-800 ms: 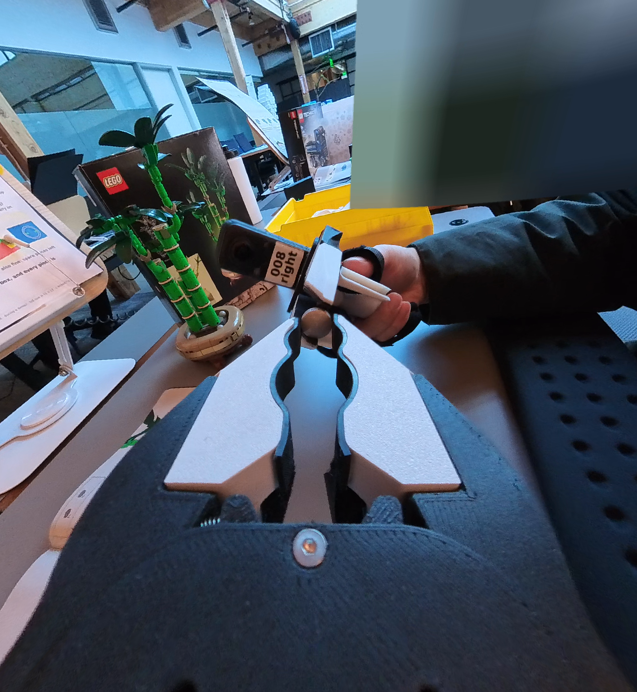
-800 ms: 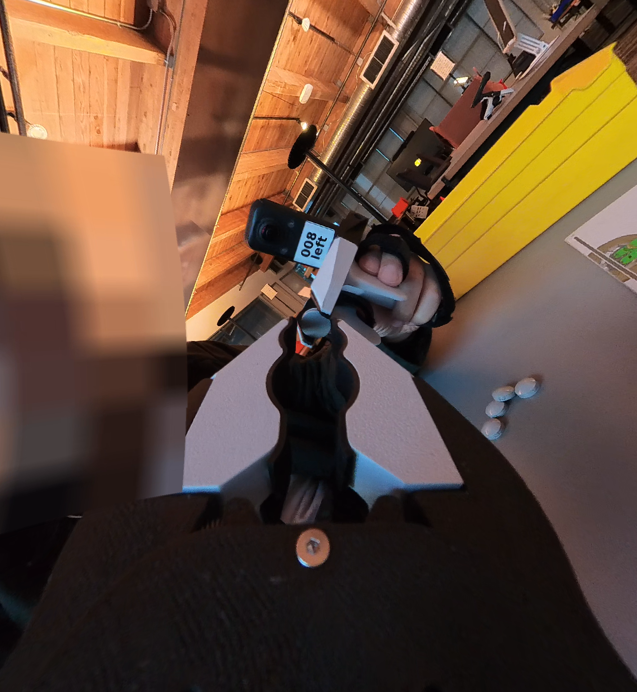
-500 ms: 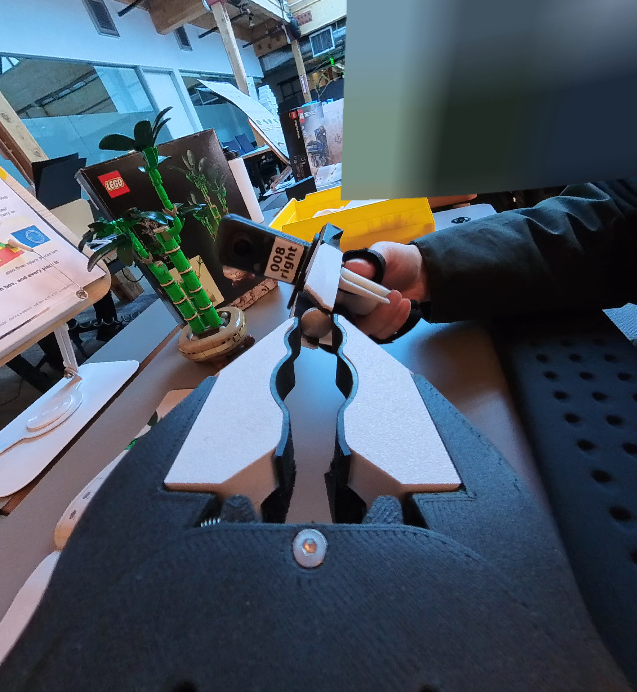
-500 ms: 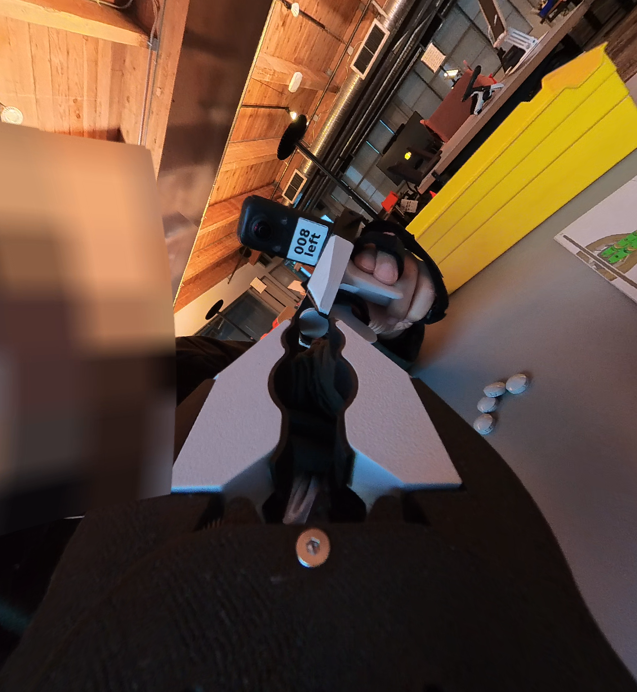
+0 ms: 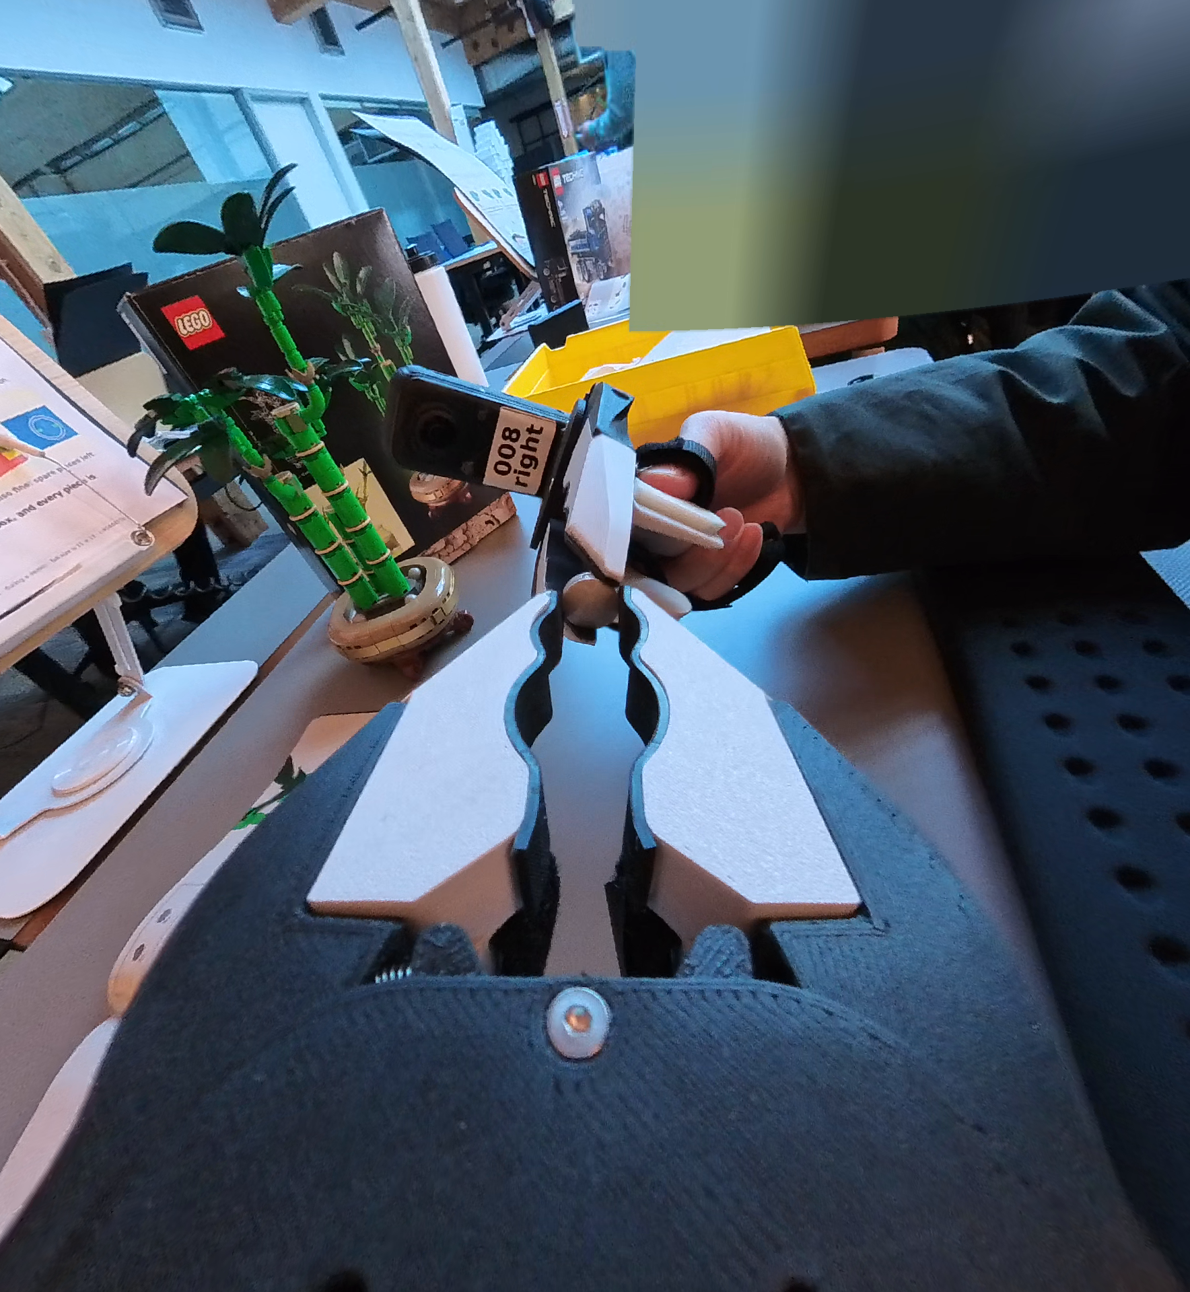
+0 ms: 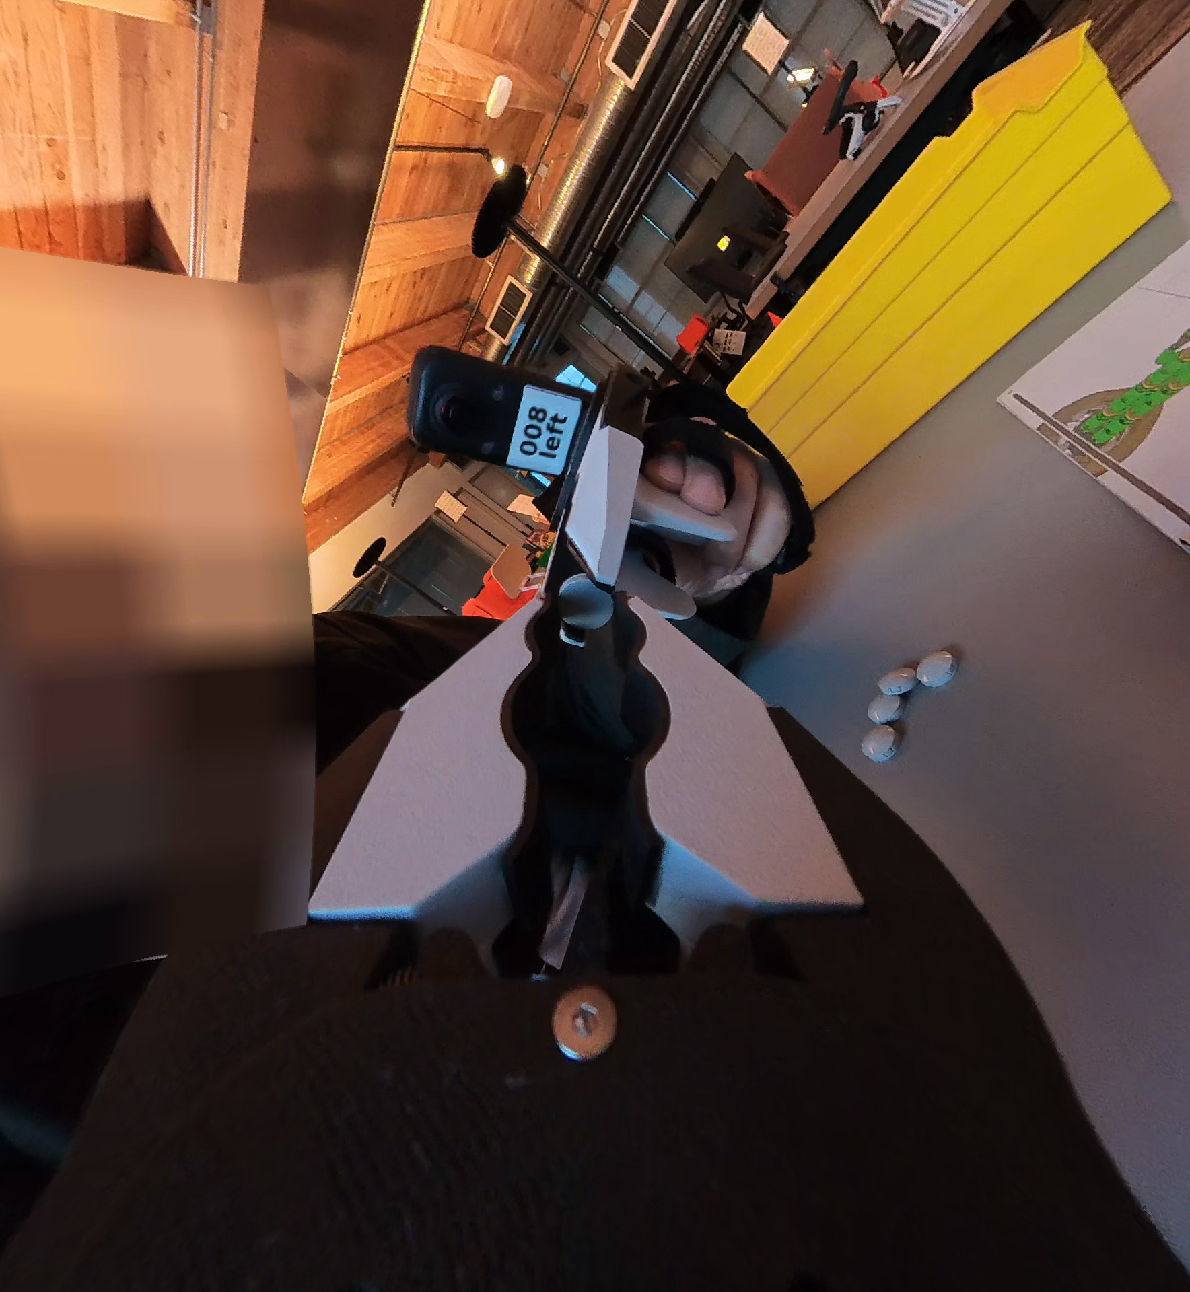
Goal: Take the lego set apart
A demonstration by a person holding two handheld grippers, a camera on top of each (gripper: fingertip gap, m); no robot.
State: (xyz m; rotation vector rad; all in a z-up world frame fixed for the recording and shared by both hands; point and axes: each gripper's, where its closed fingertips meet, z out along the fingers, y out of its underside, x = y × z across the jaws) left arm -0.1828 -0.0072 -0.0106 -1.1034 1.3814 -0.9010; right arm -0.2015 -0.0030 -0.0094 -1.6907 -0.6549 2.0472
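At far left the bamboo lego set (image 5: 312, 475) stands upright in its tan pot on the desk (image 5: 823, 664), in front of its box (image 5: 340, 293), well apart from both tools. At centre the left claw (image 5: 589, 619) is nearly closed, its tips pinching a small round grey piece (image 5: 589, 601). The right claw (image 6: 584, 619) meets it tip to tip, equally narrow, on the same piece. Over the last second the pose has barely changed. The piece is not yet released, so the separation or handover appears incomplete. Only the right wrist view shows four loose grey pebbles (image 6: 900, 699) already detached, with the printed booklet (image 6: 1151, 391) farther right.
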